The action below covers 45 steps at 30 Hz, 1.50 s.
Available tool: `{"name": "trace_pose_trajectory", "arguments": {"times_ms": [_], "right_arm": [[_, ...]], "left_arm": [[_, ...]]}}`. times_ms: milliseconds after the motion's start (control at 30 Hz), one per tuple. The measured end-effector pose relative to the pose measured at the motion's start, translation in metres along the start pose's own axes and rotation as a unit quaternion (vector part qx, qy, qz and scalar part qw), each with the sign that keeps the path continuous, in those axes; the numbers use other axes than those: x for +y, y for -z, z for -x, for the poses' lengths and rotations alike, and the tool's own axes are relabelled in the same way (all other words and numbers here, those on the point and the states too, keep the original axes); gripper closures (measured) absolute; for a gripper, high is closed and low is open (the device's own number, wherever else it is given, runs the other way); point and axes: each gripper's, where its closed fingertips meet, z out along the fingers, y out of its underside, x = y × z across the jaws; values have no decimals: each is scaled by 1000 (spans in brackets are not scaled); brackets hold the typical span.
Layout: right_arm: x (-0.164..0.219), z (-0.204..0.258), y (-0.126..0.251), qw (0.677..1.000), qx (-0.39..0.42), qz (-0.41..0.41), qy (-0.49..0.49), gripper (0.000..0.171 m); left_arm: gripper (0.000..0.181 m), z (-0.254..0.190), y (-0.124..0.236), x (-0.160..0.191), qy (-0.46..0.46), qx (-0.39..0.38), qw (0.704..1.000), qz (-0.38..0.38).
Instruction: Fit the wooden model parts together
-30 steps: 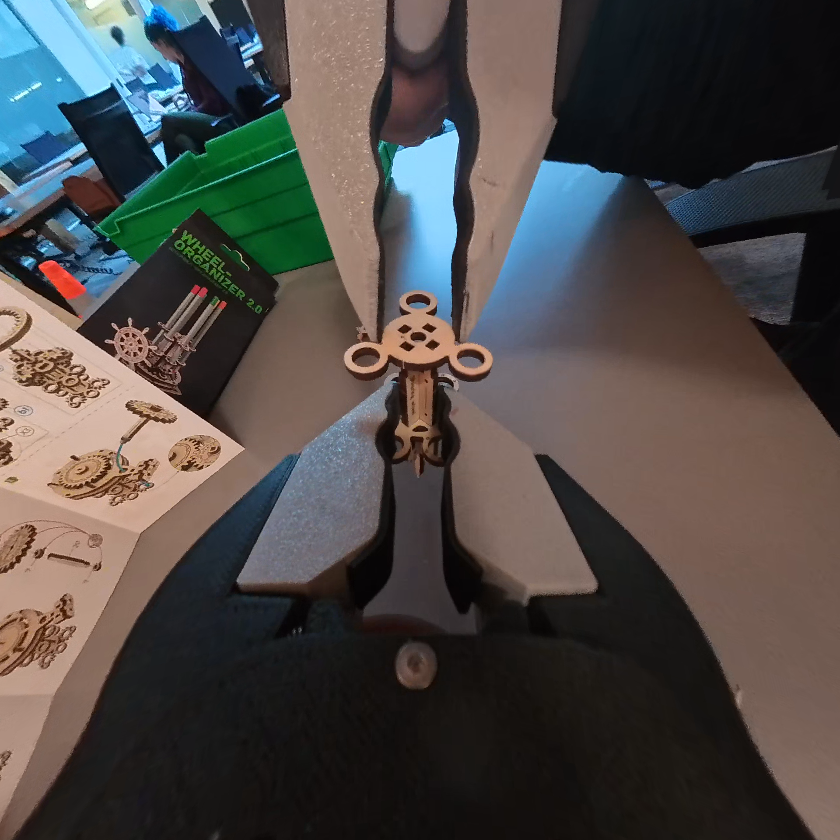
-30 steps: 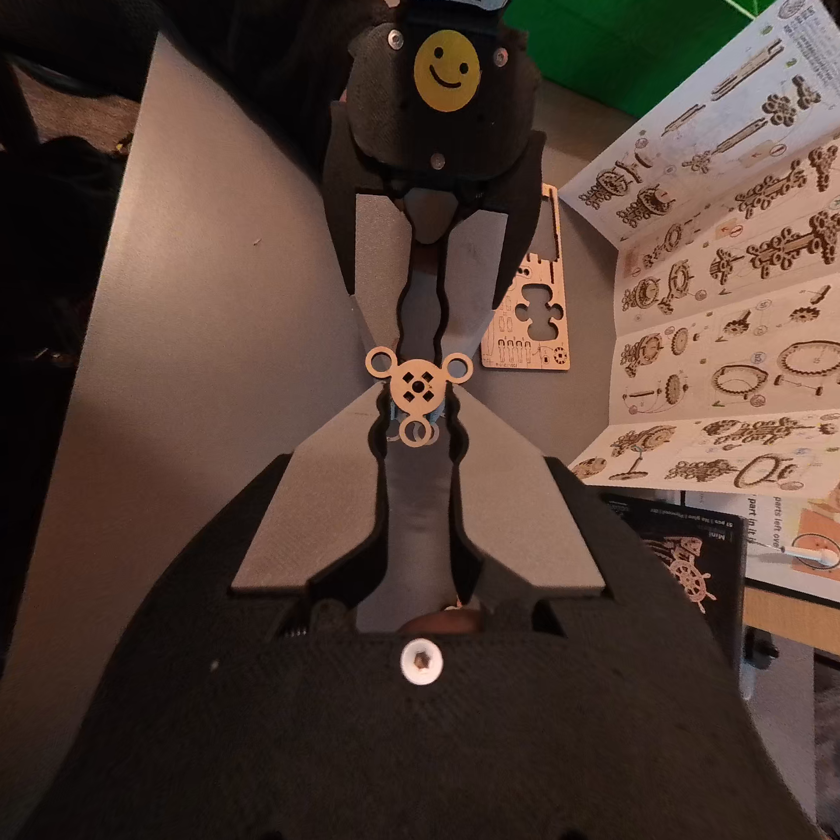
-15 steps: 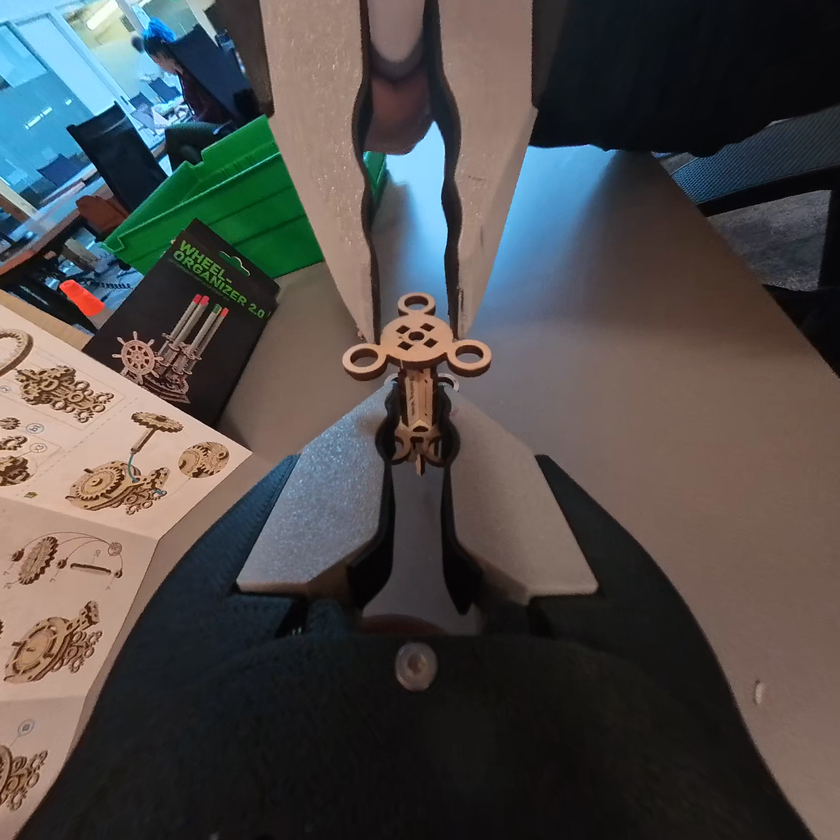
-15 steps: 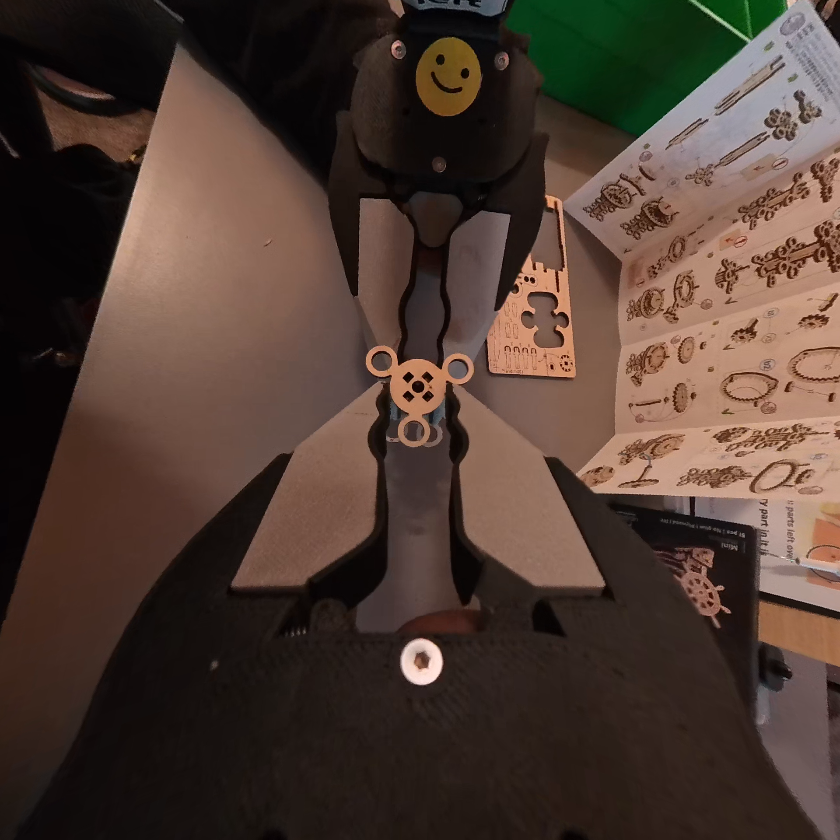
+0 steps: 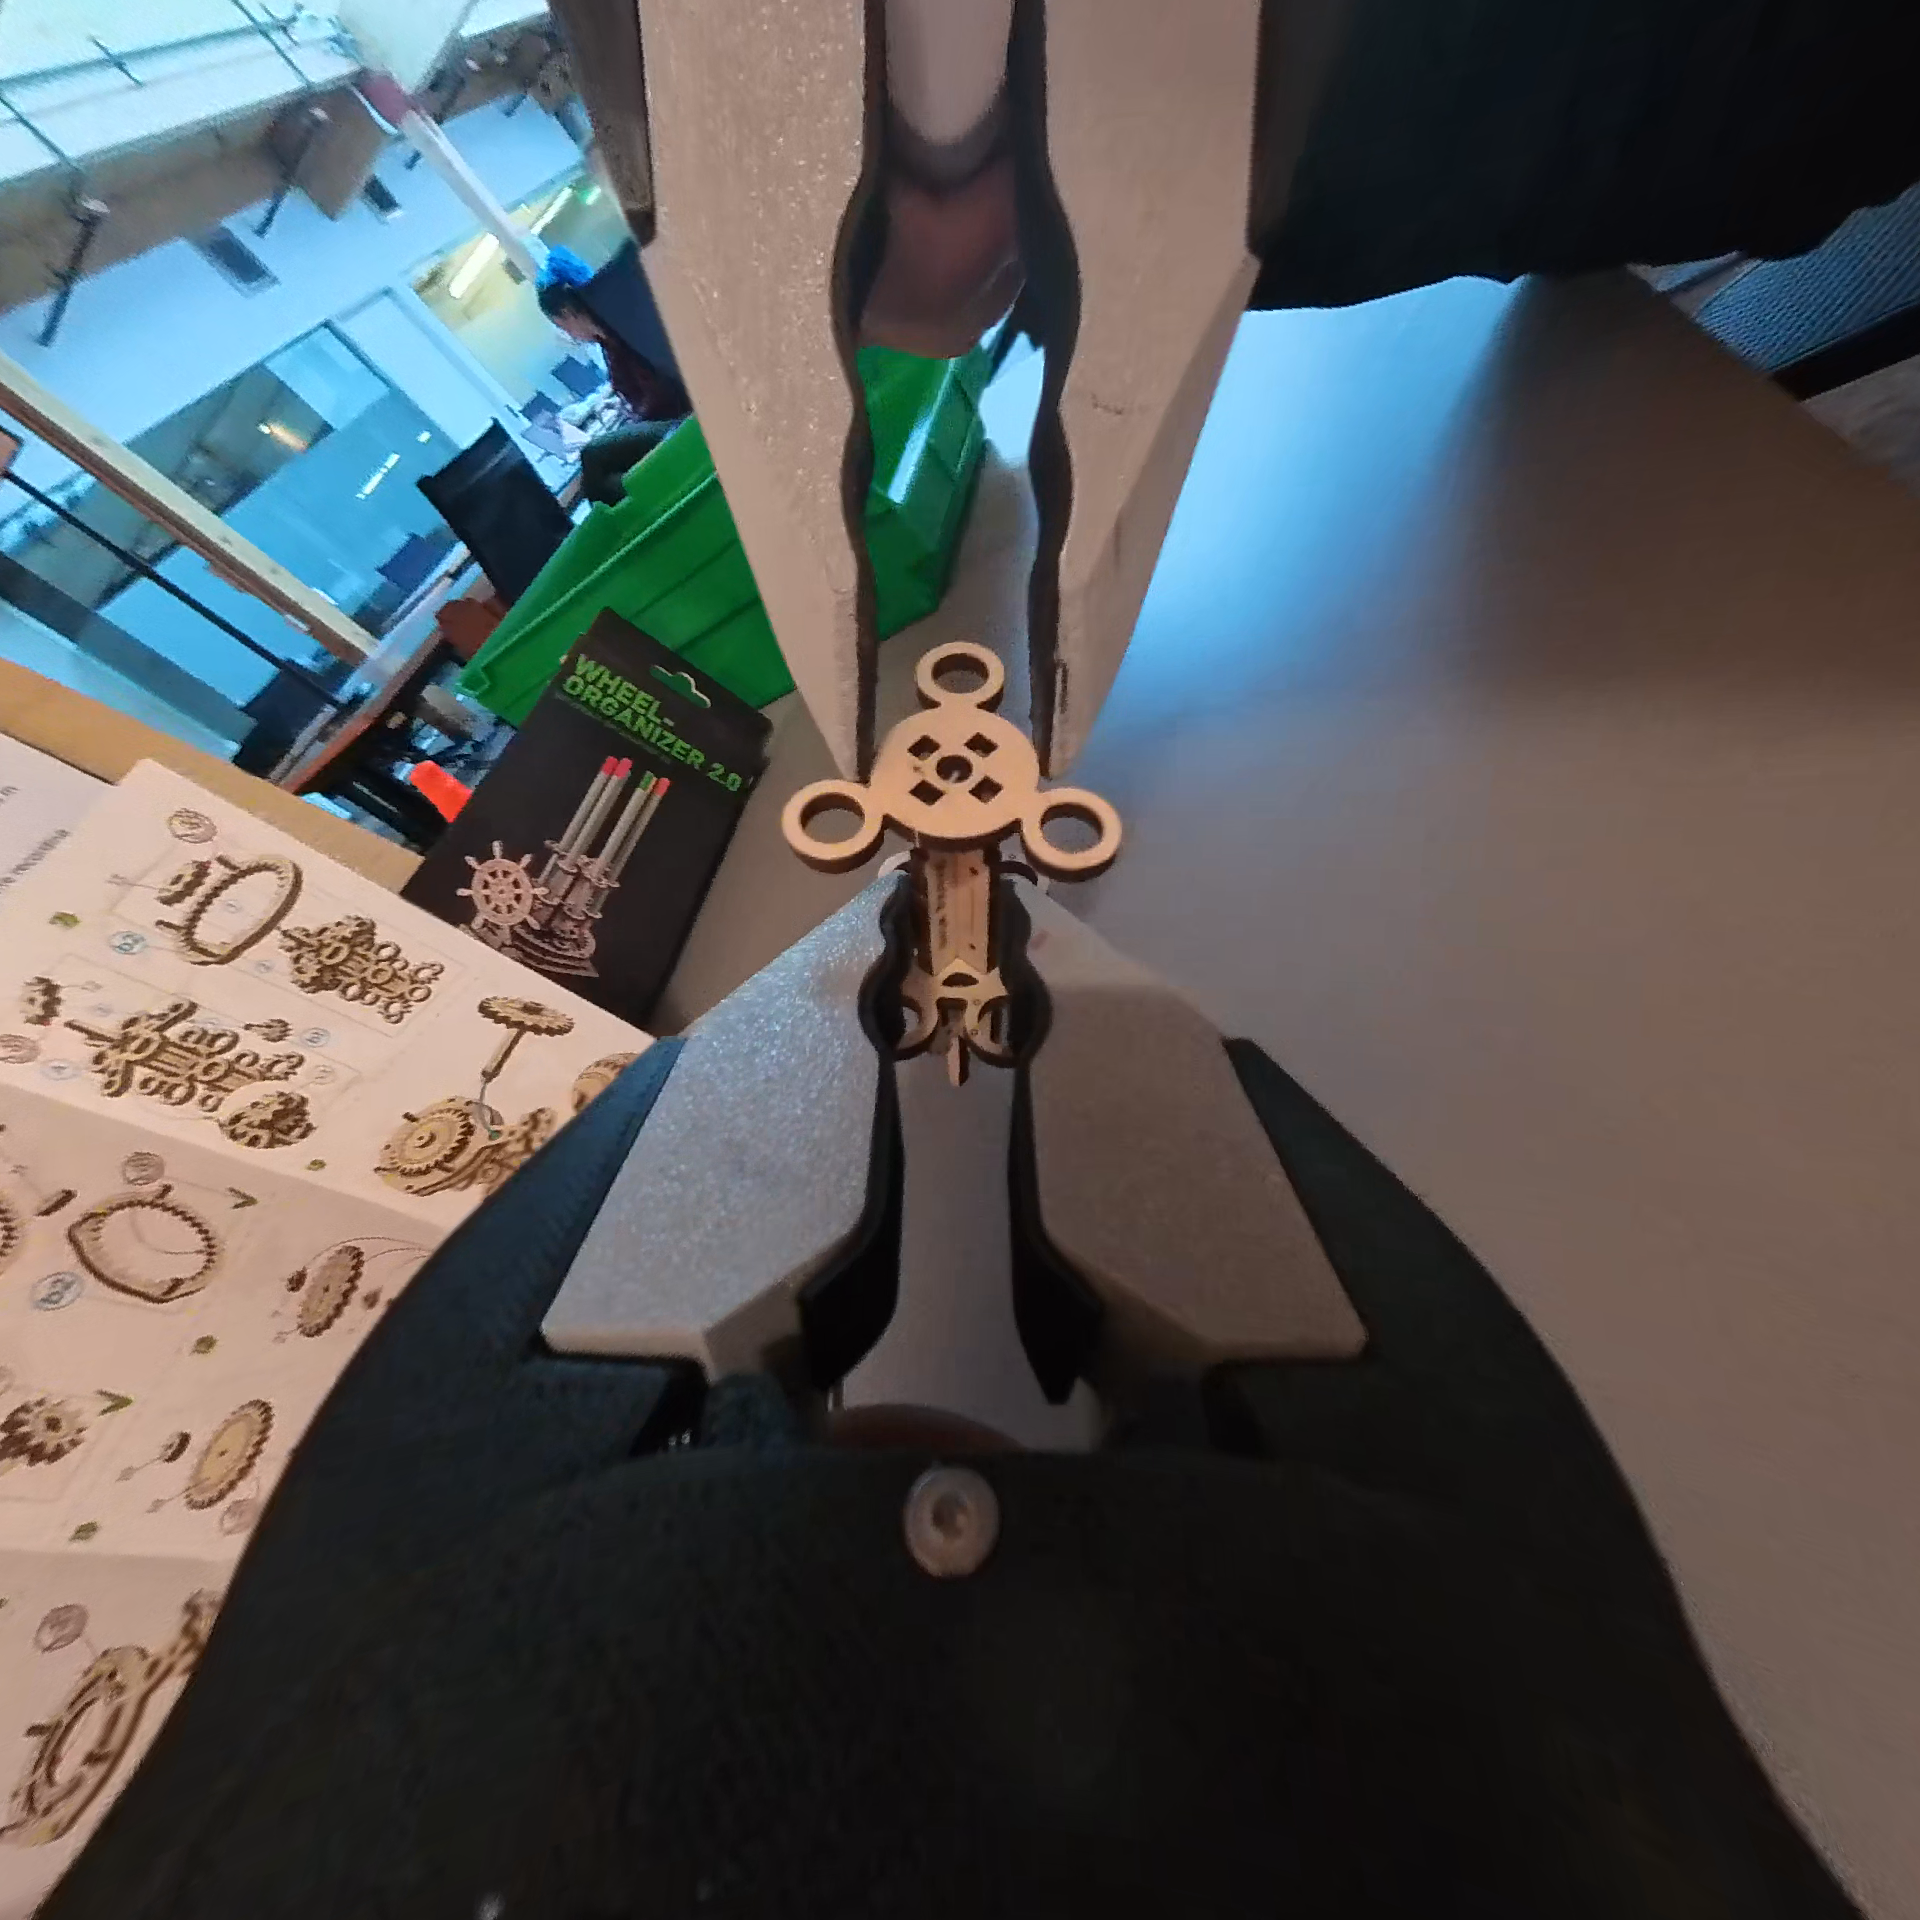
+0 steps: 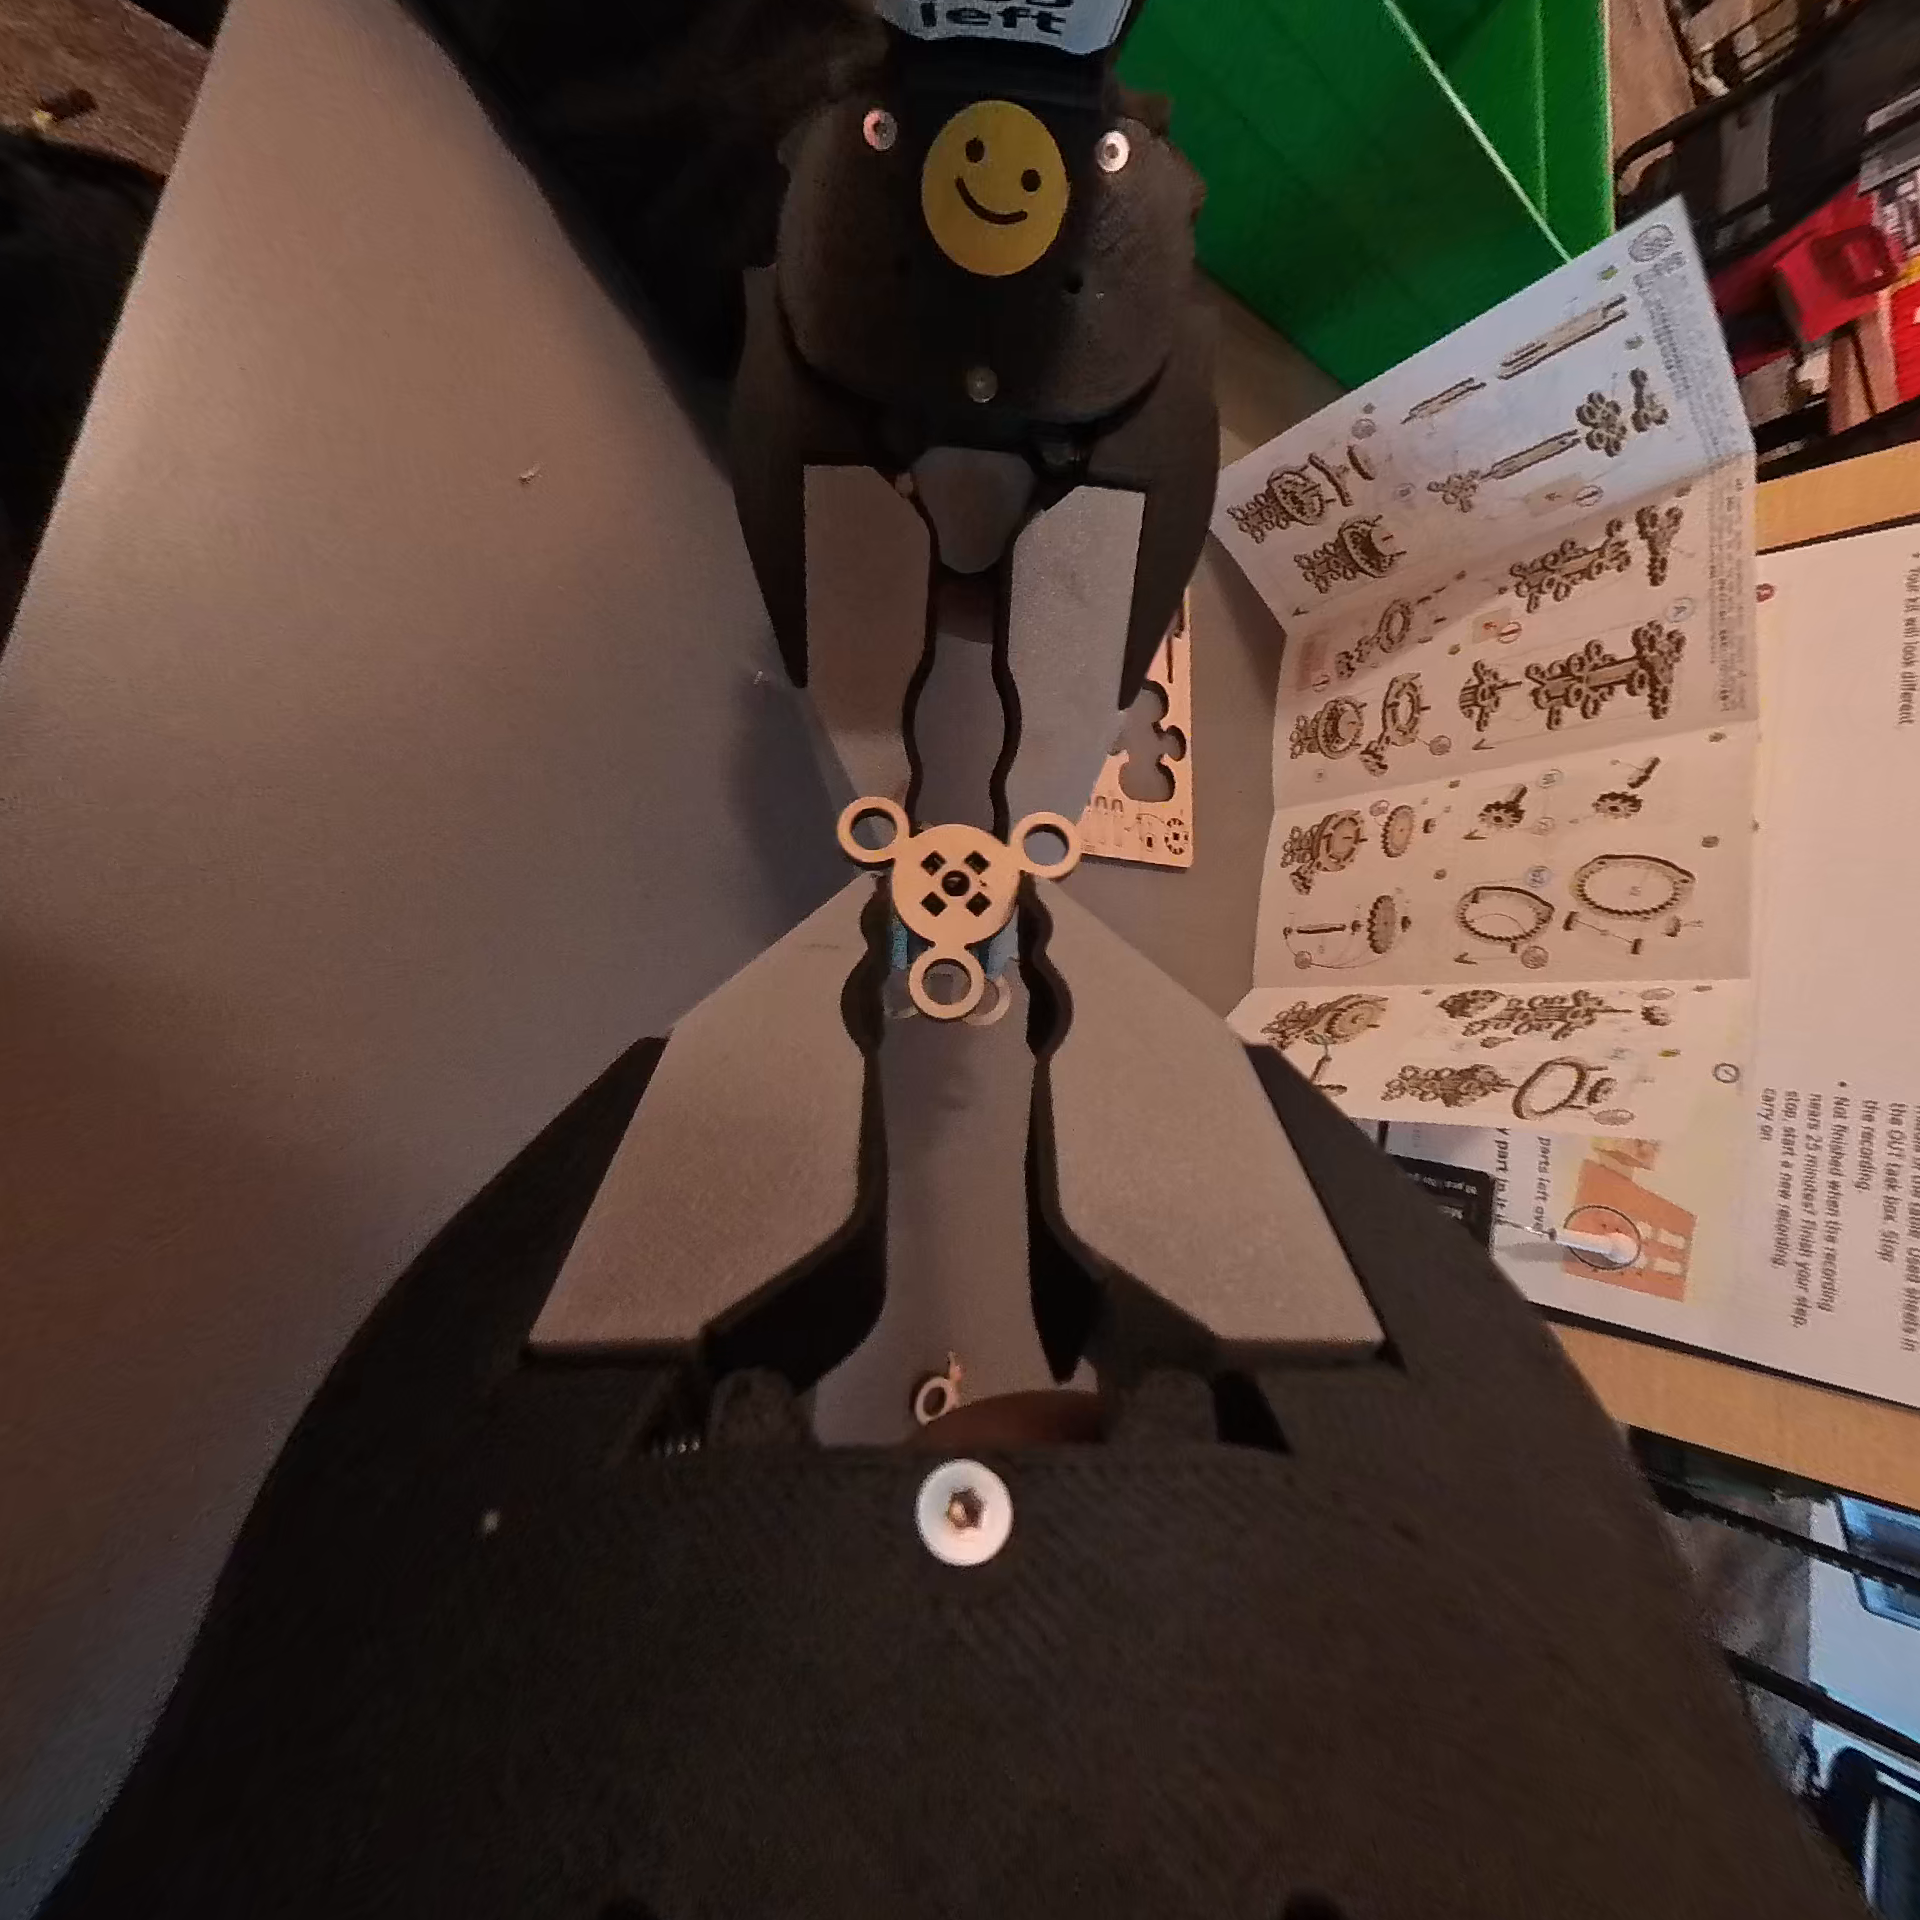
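A flat wooden disc (image 5: pixel 951 784) with three ring lobes sits on the end of a slim wooden shaft piece (image 5: pixel 951 945). My left gripper (image 5: pixel 951 920) is shut on the shaft and holds it above the grey table (image 5: pixel 1455 831). My right gripper (image 5: pixel 951 727) comes in from the opposite side, its fingertips (image 5: pixel 857 717) pressed on the disc's rim. In the right wrist view the disc (image 6: pixel 951 883) sits between the tips of my right gripper (image 6: pixel 951 920). The left gripper (image 6: pixel 956 800), with its yellow smiley sticker, faces it; the shaft is hidden behind the disc.
An unfolded instruction sheet (image 5: pixel 208 1091) lies at the left, also seen in the right wrist view (image 6: pixel 1507 727). A black kit box (image 5: pixel 592 831) and a green bin (image 5: pixel 665 582) stand behind it. A punched wooden parts sheet (image 6: pixel 1153 790) and a small loose wooden piece (image 6: pixel 935 1392) lie on the table. Left and right tips are no more than a few centimetres apart.
Both grippers have moved and tilted together with the joined parts held between them; the background has shifted in both views. Neither grip has changed.
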Motion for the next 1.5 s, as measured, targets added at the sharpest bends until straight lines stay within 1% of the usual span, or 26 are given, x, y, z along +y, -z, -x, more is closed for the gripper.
{"name": "trace_pose_trajectory", "arguments": {"times_ms": [333,500,700,900,1033,1200,1300,1333,1400,1467,1500], "right_arm": [[-4,-8,3,999,35,-25,-2,151],[-1,-11,4,999,41,-27,-5,151],[-2,-21,22,995,45,-74,-45,151],[15,-40,46,984,57,-117,-118,151],[19,-44,52,978,54,-138,-146,151],[22,-40,42,975,29,-132,-174,151],[32,-40,33,972,16,-111,-206,151],[36,-41,30,969,10,-106,-221,151],[42,-44,26,963,7,-100,-250,151],[46,-46,25,957,4,-102,-271,151],[45,-46,25,955,0,-106,-278,151]], "left_arm": [[169,7,2,-6,-22,-32,999,-8],[169,5,1,-3,-10,-22,1000,-3],[169,3,-1,-1,13,-7,1000,1],[169,3,0,-4,53,6,999,-4],[169,9,0,-5,142,24,990,-7],[170,17,2,1,293,62,954,-3],[170,14,5,1,371,107,922,-13],[169,13,7,-4,397,123,909,-29],[169,6,12,-13,464,186,864,-57],[169,6,15,-16,517,219,824,-76],[169,6,17,-18,531,232,810,-87]]}}
